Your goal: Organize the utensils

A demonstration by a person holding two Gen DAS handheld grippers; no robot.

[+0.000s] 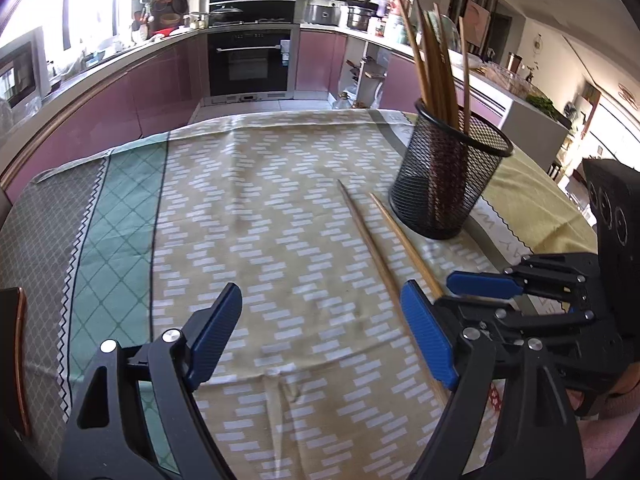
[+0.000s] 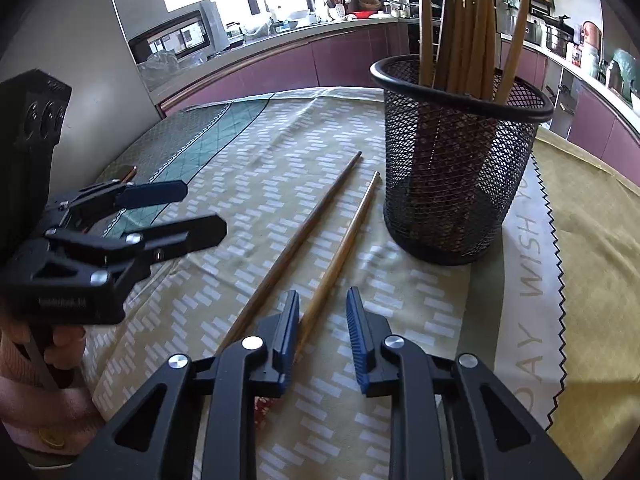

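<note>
R gripper (image 2: 322,334) jaws narrow, not gripping, straddling chopstick (image 2: 344,240) for pickup; L gripper (image 1: 320,328) jaws wide, empty; mesh cup (image 2: 452,184) nr.

Brown wooden chopsticks (image 2: 320,224) lie on a beige tablecloth (image 1: 256,200) with white dashes (green diamond-checked band at one side), beside a black mesh holder (image 2: 456,160); cabinets (image 1: 132,96) are mauve.

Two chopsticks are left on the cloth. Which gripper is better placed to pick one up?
Right. The right gripper has the nearer chopstick partly between its narrowed jaws; the left gripper hangs wide open over bare cloth.
</note>
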